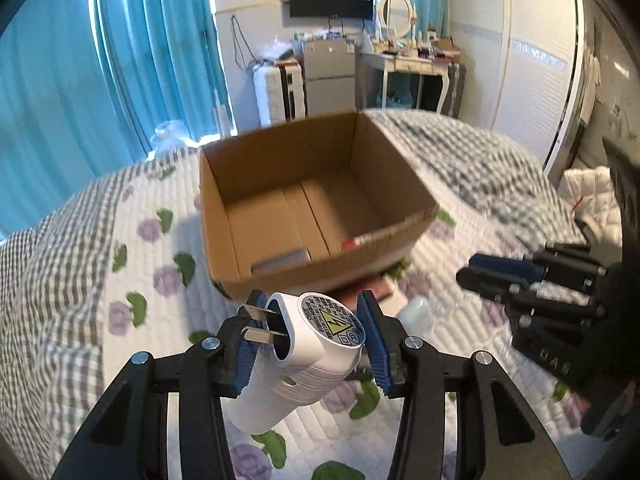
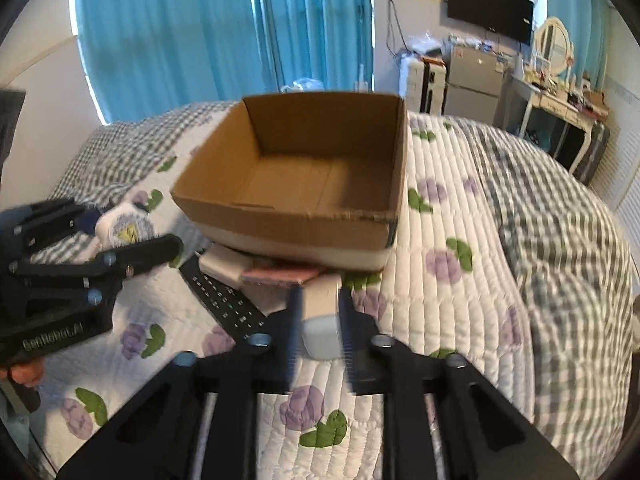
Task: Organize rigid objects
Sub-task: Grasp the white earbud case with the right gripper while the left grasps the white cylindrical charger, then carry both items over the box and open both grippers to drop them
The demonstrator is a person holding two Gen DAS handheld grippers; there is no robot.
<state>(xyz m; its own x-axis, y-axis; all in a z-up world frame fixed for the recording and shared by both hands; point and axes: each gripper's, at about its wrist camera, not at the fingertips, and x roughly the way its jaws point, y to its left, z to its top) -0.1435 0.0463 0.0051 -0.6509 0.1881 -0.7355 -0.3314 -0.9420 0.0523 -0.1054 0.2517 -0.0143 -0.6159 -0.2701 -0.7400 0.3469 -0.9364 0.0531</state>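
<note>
My left gripper (image 1: 310, 336) is shut on a white plug-in device (image 1: 304, 364) with two metal prongs and a yellow warning label; it is held above the quilt, short of an open cardboard box (image 1: 308, 200). The device also shows in the right wrist view (image 2: 124, 226). My right gripper (image 2: 320, 320) is shut on a small white rectangular block (image 2: 322, 316), near the box's (image 2: 304, 172) front wall. The box bottom looks bare apart from a grey strip at its near edge.
The box rests on a floral quilted bed (image 2: 460, 300). A black remote control (image 2: 224, 300), a white flat item (image 2: 222, 266) and a pink item (image 2: 280, 274) lie in front of the box. A white object (image 1: 416, 312) lies on the quilt. Blue curtains stand behind.
</note>
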